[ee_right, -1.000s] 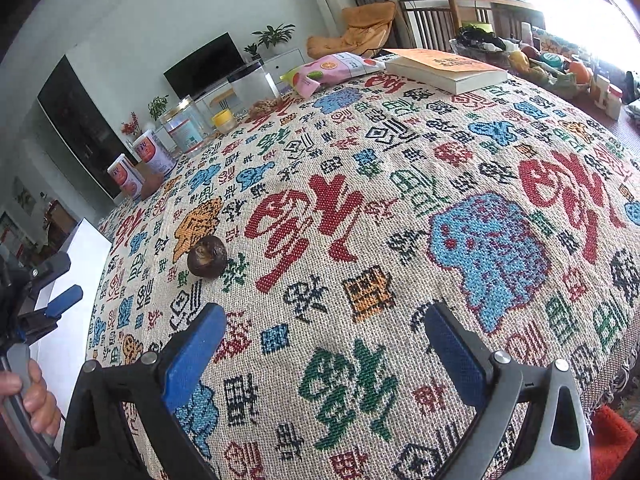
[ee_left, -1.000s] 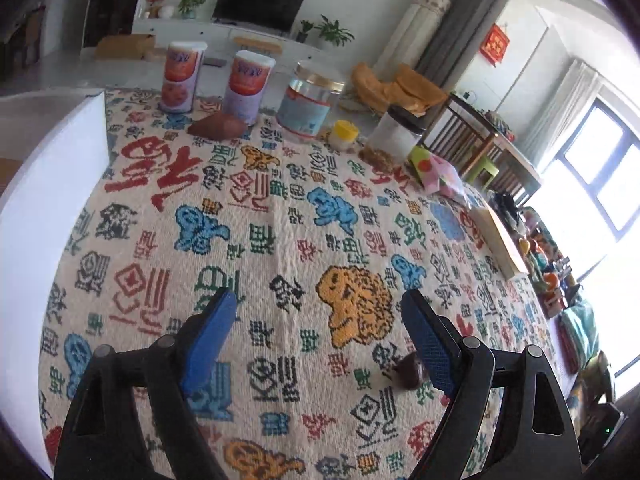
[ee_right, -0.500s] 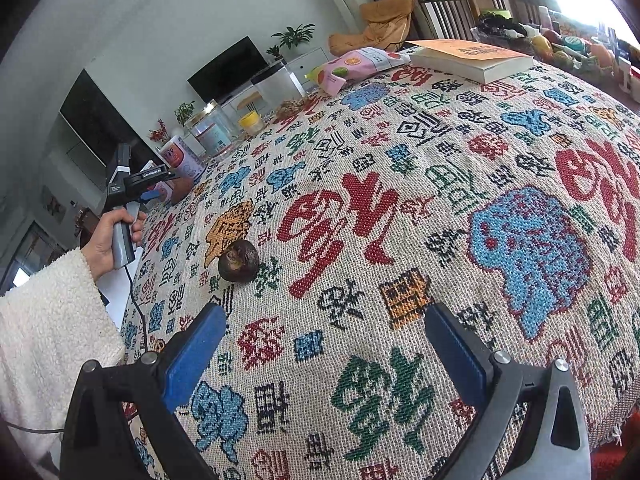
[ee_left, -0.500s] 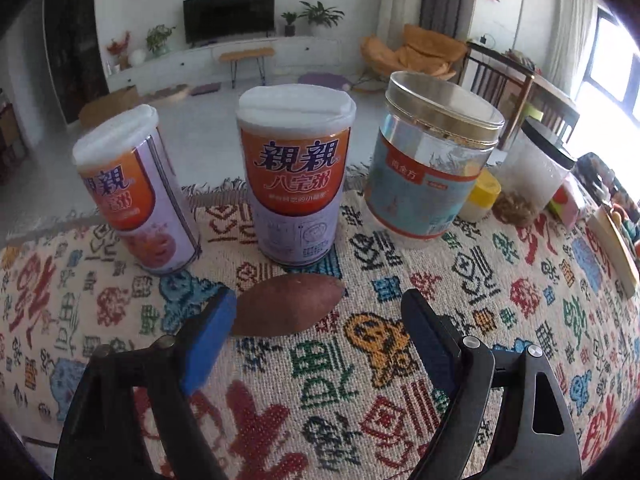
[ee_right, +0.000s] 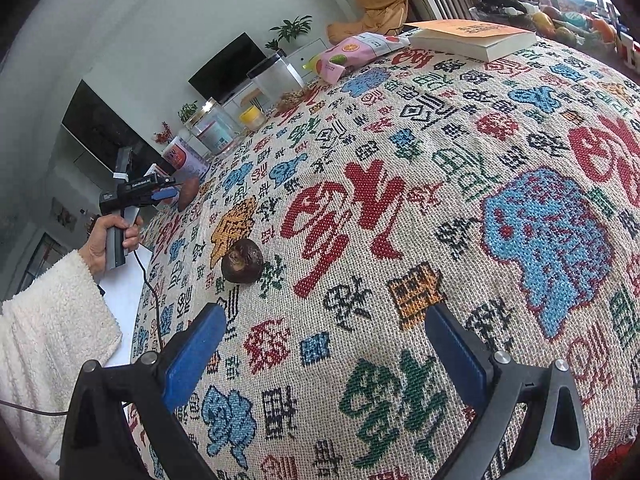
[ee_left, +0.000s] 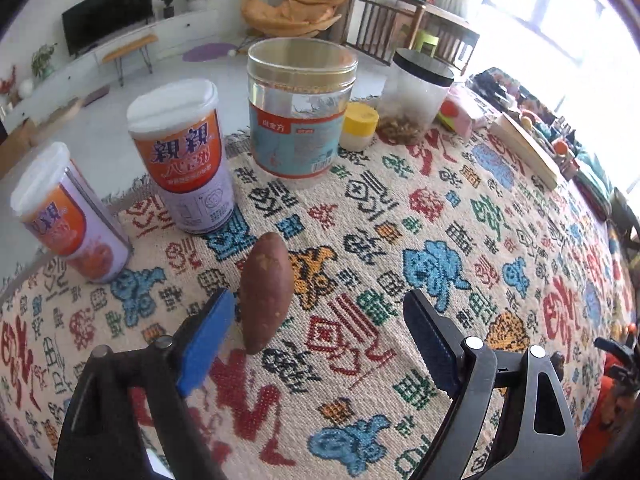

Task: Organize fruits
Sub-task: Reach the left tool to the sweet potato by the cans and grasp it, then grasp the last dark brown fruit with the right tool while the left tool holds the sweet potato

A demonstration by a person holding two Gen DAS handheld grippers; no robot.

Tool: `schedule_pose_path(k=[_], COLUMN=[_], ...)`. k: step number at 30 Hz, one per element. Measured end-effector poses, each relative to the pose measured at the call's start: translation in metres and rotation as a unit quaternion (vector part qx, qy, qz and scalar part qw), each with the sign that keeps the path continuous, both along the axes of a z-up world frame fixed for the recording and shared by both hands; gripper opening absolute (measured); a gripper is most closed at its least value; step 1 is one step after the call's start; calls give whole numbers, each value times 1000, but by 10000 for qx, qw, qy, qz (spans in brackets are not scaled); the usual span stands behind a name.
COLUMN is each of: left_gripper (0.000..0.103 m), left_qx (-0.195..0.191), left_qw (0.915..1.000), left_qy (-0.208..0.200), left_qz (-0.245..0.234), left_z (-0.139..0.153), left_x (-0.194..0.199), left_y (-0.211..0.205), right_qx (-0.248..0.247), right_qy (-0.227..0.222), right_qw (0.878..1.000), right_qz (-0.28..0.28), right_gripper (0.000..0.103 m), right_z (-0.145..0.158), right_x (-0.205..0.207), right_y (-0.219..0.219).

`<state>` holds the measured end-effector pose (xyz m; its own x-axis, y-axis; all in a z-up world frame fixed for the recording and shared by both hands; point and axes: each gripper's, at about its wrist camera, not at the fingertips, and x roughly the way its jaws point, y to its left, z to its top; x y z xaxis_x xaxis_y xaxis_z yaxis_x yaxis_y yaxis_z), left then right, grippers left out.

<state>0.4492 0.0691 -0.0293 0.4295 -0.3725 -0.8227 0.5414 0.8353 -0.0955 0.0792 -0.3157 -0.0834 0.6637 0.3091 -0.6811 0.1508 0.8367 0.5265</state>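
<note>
On the patterned tablecloth (ee_left: 440,208): two orange-labelled cans (ee_left: 182,156), one gold-lidded clear jar (ee_left: 300,108), one black-lidded clear jar (ee_left: 416,96) (brown bits at its bottom), one small yellow-capped pot (ee_left: 359,125), one sweet potato (ee_left: 266,290), one dark round fruit (ee_right: 241,261), one book (ee_right: 472,38), one pink snack bag (ee_right: 356,54).

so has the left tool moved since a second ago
Yes. In the right wrist view the left tool has gone from the near table edge to the far end, now at the sweet potato beside the cans.
</note>
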Motion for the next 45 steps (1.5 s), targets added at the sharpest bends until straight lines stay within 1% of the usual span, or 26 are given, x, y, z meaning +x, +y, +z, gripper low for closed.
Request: schedule_pose_path(k=[2,4,5,6,8,9,10,11,12,15,17,20,23,26,28,29,30,32,34,36,38,40,42,43,44,45], left_gripper=[88,88,88,88,82,67,44,43,42,41,41,41,41,41,41,41,41,42,42,42,41,42,43,48,54,66], left_qx=[30,-33,-18,100,427,445,404,453,480,457,163,-207,-566,-1026,-1205,-1244,-1209,-950,-816,-724,-720,-502,-175,-76,-73,-22], left_qw=[9993,9982,9979,9974,9955,9952,9949,9938,9938,9923,9901,9830,9784,9709,9666,9663,9683,9753,9783,9776,9722,9726,9734,9725,9717,9698], left_qy=[-250,-119,-28,5,112,214,375,468,361,254,227,425,683,1010,1261,1339,1347,1252,1067,873,724,337,101,30,-18,-43], left_qz=[285,589,652,707,839,841,840,900,934,1122,1377,1775,1866,1915,1875,1811,1719,1551,1575,1774,2107,2246,2283,2327,2360,2440], left_z=[3,-12,-22,-32,-51,-59,-66,-71,-71,-67,-58,-41,-21,-5,3,6,9,11,-1,-22,-47,-61,-71,-74,-75,-75], left_x=[6,21,25,30,40,42,44,45,41,22,2,-42,-100,-171,-216,-238,-260,-298,-319,-324,-318,-311,-302,-298,-297,-295], left_y=[0,-2,-6,-11,-20,-21,-21,-22,-22,-21,-17,-15,-21,-27,-32,-39,-43,-52,-61,-60,-52,-53,-56,-56,-55,-54], right_qx=[-65,-116,-168,-228,-288,-302,-325,-343,-342,-309,-318,-364,-345,-297,-265,-263,-258,-244,-237,-243,-316,-491,-716,-813,-884,-942], right_qy=[5,28,28,17,3,5,9,8,1,17,43,34,12,-30,-58,-67,-76,-104,-137,-116,-35,8,-11,-39,-54,-50], right_qw=[10000,9999,9998,9997,9995,9994,9994,9993,9993,9994,9994,9993,9994,9995,9996,9995,9995,9995,9994,9994,9993,9987,9974,9967,9961,9955], right_qz=[49,99,105,110,141,149,148,146,141,121,123,116,58,-45,-108,-135,-153,-176,-208,-207,-178,-127,-85,-70,-58,-53], right_gripper=[99,99,99,99,99,99,99,99,99,99,99,99,99,99,99,99,99,99,99,99,99,99,99,99,99,99], right_z=[0,-1,0,0,1,1,1,1,1,0,0,0,0,1,1,2,2,3,4,3,2,3,6,7,9,9], right_x=[1,2,2,2,1,1,1,1,0,1,2,4,3,-1,-4,-5,-6,-9,-12,-13,-10,-9,-11,-12,-13,-13], right_y=[4,8,10,11,13,13,13,14,14,13,14,15,14,9,5,4,3,0,-1,-1,3,8,14,17,19,20])
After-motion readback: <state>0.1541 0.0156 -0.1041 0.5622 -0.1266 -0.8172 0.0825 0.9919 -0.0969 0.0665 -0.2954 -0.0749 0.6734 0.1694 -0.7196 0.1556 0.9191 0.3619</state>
